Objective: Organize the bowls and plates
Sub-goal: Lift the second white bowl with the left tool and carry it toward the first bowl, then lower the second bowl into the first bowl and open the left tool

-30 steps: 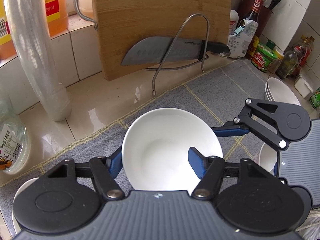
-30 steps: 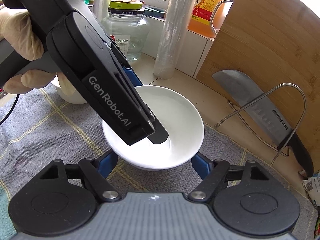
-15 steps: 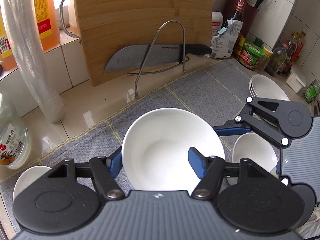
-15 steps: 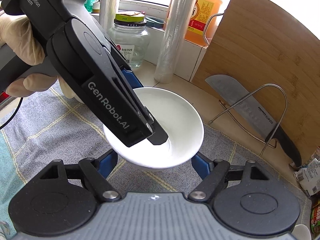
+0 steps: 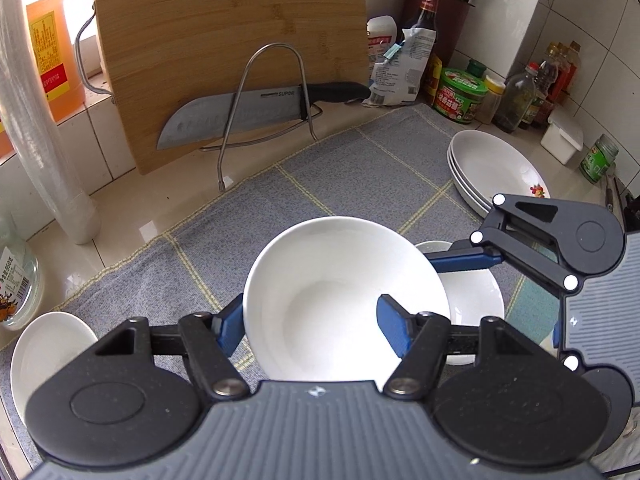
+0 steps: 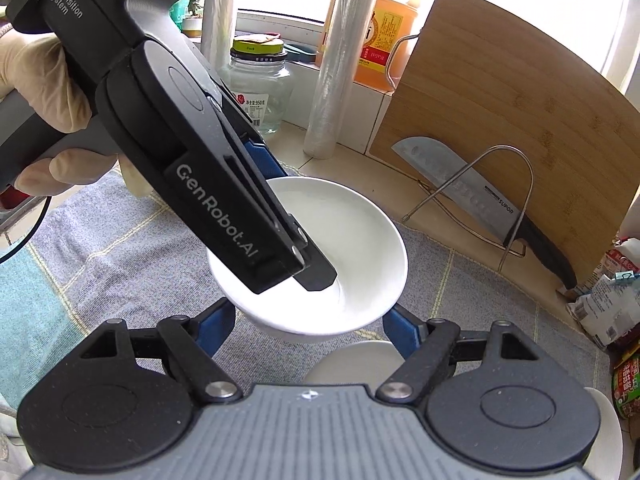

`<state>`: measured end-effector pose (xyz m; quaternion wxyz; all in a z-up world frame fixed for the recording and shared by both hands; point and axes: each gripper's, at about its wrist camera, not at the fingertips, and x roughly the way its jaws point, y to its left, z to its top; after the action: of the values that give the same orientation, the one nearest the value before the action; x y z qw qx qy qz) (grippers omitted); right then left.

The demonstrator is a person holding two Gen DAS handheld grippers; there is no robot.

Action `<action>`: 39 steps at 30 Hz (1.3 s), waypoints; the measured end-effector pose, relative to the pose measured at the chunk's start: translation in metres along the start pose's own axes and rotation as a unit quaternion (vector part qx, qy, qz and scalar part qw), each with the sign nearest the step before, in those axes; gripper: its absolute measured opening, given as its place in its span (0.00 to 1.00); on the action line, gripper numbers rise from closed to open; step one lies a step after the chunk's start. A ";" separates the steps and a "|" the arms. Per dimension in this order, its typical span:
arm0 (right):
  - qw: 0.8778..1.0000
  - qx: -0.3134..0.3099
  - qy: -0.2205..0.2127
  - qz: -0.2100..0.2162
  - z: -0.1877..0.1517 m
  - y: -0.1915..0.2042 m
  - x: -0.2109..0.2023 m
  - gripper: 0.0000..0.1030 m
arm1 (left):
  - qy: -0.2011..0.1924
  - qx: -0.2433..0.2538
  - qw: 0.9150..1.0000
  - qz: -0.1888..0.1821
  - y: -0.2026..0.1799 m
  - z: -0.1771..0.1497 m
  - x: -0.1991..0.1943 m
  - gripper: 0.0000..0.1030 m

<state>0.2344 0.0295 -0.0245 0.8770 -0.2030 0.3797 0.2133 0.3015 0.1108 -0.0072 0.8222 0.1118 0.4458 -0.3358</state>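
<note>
A white bowl [image 5: 340, 292] hangs above the grey mat [image 5: 360, 168]. My left gripper [image 5: 310, 316] is shut on its near wall, one blue finger [image 5: 230, 322] outside the rim and the other inside. In the right wrist view the same bowl [image 6: 360, 240] sits between the pads of my right gripper [image 6: 308, 322], which press on its outer wall from both sides. A smaller white bowl [image 5: 476, 292] stands on the mat just below and right of the held one. A stack of white plates [image 5: 492, 164] lies at the far right. Another small bowl [image 5: 44, 352] is at the near left.
A bamboo cutting board [image 5: 232, 40] leans on the wall with a knife [image 5: 240, 114] in a wire rack. Sauce bottles and jars [image 5: 460, 96] crowd the back right corner. A glass jar [image 6: 260, 84] and a film roll [image 6: 340, 68] stand by the window. A gloved hand [image 6: 44, 80] holds the left gripper.
Both grippers have carried the bowl rightward along the counter and upward. The plate stack and the smaller bowl below have come further into view. The jaws have not changed.
</note>
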 end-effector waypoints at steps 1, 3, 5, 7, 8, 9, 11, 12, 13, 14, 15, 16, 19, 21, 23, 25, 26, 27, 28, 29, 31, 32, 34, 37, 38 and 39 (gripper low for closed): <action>1.000 0.005 0.000 -0.003 -0.002 0.000 -0.004 0.82 | -0.001 0.004 1.000 -0.002 -0.004 0.000 -0.001 0.65; 1.000 0.014 0.000 -0.009 -0.007 -0.001 -0.009 0.82 | -0.003 0.011 1.000 -0.006 -0.010 0.002 -0.001 0.65; 1.000 0.019 0.000 -0.021 -0.010 -0.001 -0.014 0.82 | -0.006 0.021 1.000 -0.011 -0.018 0.006 -0.001 0.65; 0.999 0.027 0.000 -0.033 -0.014 -0.003 -0.019 0.82 | -0.010 0.031 0.999 -0.019 -0.024 0.009 0.000 0.65; 0.999 0.032 0.001 -0.039 -0.015 -0.004 -0.021 0.82 | -0.012 0.036 0.999 -0.024 -0.027 0.011 0.001 0.65; 0.998 0.036 0.001 -0.044 -0.017 -0.005 -0.024 0.82 | -0.013 0.041 0.999 -0.027 -0.030 0.013 0.002 0.65; 0.998 0.043 0.002 -0.056 -0.020 -0.007 -0.029 0.82 | -0.015 0.053 0.998 -0.036 -0.037 0.017 0.004 0.65; 0.997 0.046 0.003 -0.062 -0.022 -0.008 -0.030 0.82 | -0.015 0.058 0.997 -0.040 -0.040 0.019 0.005 0.65; 0.996 0.050 0.004 -0.067 -0.024 -0.009 -0.032 0.82 | -0.016 0.063 0.997 -0.045 -0.043 0.021 0.007 0.65; 0.996 0.054 0.005 -0.072 -0.026 -0.010 -0.034 0.82 | -0.016 0.068 0.996 -0.048 -0.046 0.022 0.009 0.65; 0.995 0.060 0.006 -0.078 -0.028 -0.011 -0.035 0.82 | -0.016 0.072 0.996 -0.052 -0.048 0.024 0.011 0.65; 0.995 0.064 0.007 -0.082 -0.030 -0.012 -0.036 0.82 | -0.016 0.076 0.995 -0.056 -0.051 0.026 0.013 0.65; 0.992 0.082 0.009 -0.091 -0.037 -0.015 -0.039 0.82 | -0.012 0.088 0.993 -0.072 -0.057 0.029 0.020 0.68; 0.991 0.095 0.014 -0.095 -0.042 -0.019 -0.039 0.82 | -0.010 0.097 0.992 -0.079 -0.062 0.030 0.024 0.69; 0.990 0.103 0.020 -0.098 -0.047 -0.021 -0.039 0.82 | -0.006 0.104 0.991 -0.087 -0.067 0.030 0.029 0.69; 0.989 0.111 0.025 -0.098 -0.052 -0.022 -0.038 0.82 | 0.002 0.110 0.990 -0.093 -0.070 0.029 0.035 0.69; 0.988 0.115 0.027 -0.097 -0.054 -0.022 -0.037 0.82 | 0.005 0.110 0.989 -0.095 -0.071 0.029 0.037 0.69; 0.988 0.120 0.030 -0.096 -0.057 -0.022 -0.037 0.82 | 0.008 0.111 0.989 -0.096 -0.072 0.028 0.039 0.69; 0.987 0.123 0.032 -0.096 -0.058 -0.022 -0.037 0.82 | 0.011 0.113 0.989 -0.097 -0.073 0.027 0.041 0.69; 0.987 0.126 0.034 -0.094 -0.060 -0.022 -0.036 0.82 | 0.014 0.114 0.989 -0.098 -0.074 0.026 0.043 0.69; 0.986 0.133 0.039 -0.090 -0.061 -0.023 -0.034 0.82 | 0.021 0.114 0.988 -0.100 -0.075 0.026 0.047 0.69; 0.986 0.136 0.040 -0.088 -0.062 -0.023 -0.033 0.82 | 0.024 0.114 0.988 -0.100 -0.075 0.025 0.048 0.69; 0.985 0.142 0.042 -0.085 -0.064 -0.024 -0.032 0.82 | 0.028 0.118 0.988 -0.099 -0.076 0.024 0.050 0.69; 0.985 0.148 0.044 -0.082 -0.065 -0.024 -0.031 0.82 | 0.030 0.121 0.987 -0.097 -0.077 0.024 0.052 0.69; 0.984 0.149 0.045 -0.081 -0.065 -0.025 -0.030 0.82 | 0.031 0.121 0.987 -0.097 -0.077 0.024 0.052 0.69; 0.984 0.150 0.046 -0.080 -0.065 -0.025 -0.030 0.82 | 0.032 0.121 0.987 -0.097 -0.077 0.024 0.053 0.69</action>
<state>0.1918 -0.0316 -0.0379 0.8933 -0.1082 0.4299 0.0739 0.2868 0.0176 -0.0269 0.7516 0.1776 0.4363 -0.4617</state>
